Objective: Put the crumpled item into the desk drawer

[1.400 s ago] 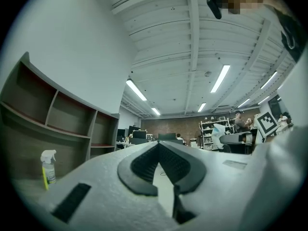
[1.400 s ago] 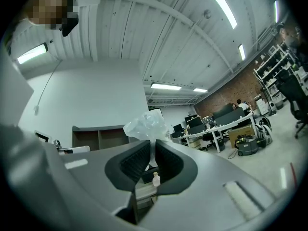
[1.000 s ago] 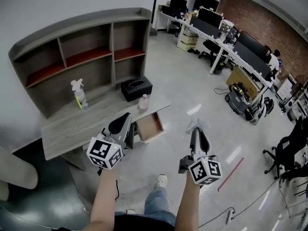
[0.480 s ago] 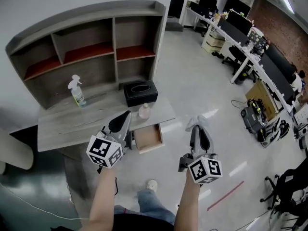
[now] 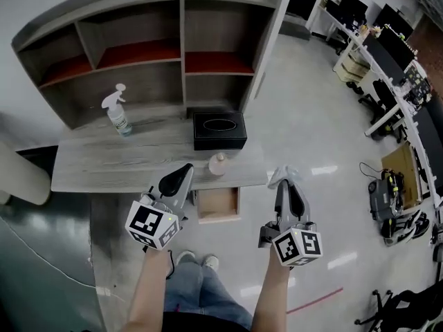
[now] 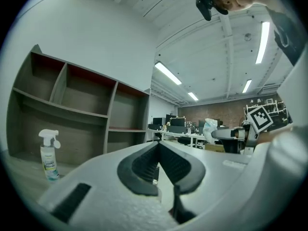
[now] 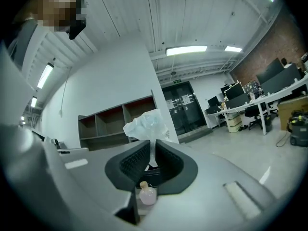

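Note:
A crumpled pale blue-white item (image 5: 284, 176) sticks up from the tip of my right gripper (image 5: 285, 185), whose jaws are shut on it. In the right gripper view the crumpled item (image 7: 147, 126) bulges above the right gripper (image 7: 152, 148). The open desk drawer (image 5: 218, 204) juts out below the desk front, between the two grippers and lower than both. My left gripper (image 5: 180, 179) hangs over the desk's front edge, left of the drawer. Its jaws are shut with nothing between them, as the left gripper (image 6: 158, 147) shows in its own view.
On the grey desk (image 5: 90, 163) stand a spray bottle (image 5: 118, 115), a black tissue box (image 5: 219, 131) and a small pink bottle (image 5: 218, 164) near the front edge. An open-shelf hutch (image 5: 181, 47) rises behind. Office desks and chairs (image 5: 377, 61) fill the far right.
The view has swung round, so the desk and drawer now lie straight ahead and closer. Both grippers keep the same pose, the right one still holding the crumpled item.

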Motion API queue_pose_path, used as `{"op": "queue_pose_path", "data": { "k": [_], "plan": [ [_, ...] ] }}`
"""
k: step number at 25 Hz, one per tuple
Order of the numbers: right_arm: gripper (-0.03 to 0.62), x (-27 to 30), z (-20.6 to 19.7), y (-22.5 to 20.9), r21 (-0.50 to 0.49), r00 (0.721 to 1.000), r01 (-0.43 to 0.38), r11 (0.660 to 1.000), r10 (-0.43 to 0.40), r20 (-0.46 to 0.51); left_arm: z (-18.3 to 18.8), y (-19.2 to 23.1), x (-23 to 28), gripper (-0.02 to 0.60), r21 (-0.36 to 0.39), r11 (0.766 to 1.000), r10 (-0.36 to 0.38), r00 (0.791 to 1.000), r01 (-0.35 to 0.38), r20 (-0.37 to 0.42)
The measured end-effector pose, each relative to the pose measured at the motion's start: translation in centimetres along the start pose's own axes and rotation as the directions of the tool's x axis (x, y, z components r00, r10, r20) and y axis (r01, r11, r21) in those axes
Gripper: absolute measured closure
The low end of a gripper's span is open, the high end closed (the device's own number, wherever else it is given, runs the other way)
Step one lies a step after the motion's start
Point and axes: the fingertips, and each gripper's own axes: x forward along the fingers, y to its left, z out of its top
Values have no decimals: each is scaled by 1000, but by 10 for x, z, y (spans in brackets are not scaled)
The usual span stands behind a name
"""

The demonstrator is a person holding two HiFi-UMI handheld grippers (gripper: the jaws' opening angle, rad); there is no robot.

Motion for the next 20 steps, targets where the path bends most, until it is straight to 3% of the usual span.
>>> {"op": "queue_pose_path", "data": {
  "k": [5, 9, 14, 18, 20],
  "plan": [
    [548, 31, -50, 9, -20, 990, -68, 997, 65, -125, -25, 14, 5, 578, -24, 999, 38, 998, -40, -48],
    [548, 34, -131, 16, -49, 947, -123, 991, 102, -304, -69, 22, -1, 578, -58, 997, 53, 992, -60, -114],
    [548, 18, -261, 14, -73, 825, -188, 979, 118, -552, -145, 27, -13, 578, -110, 991, 47, 978, -71, -205],
    [548, 31, -350, 2, -103, 741, -216, 971, 94, -665, -207, 31, -18, 578, -163, 984, 36, 970, -77, -241],
    [546, 41, -392, -3, -116, 677, -241, 964, 81, -732, -233, 34, -21, 578, -185, 979, 34, 967, -82, -251]
  ]
}}
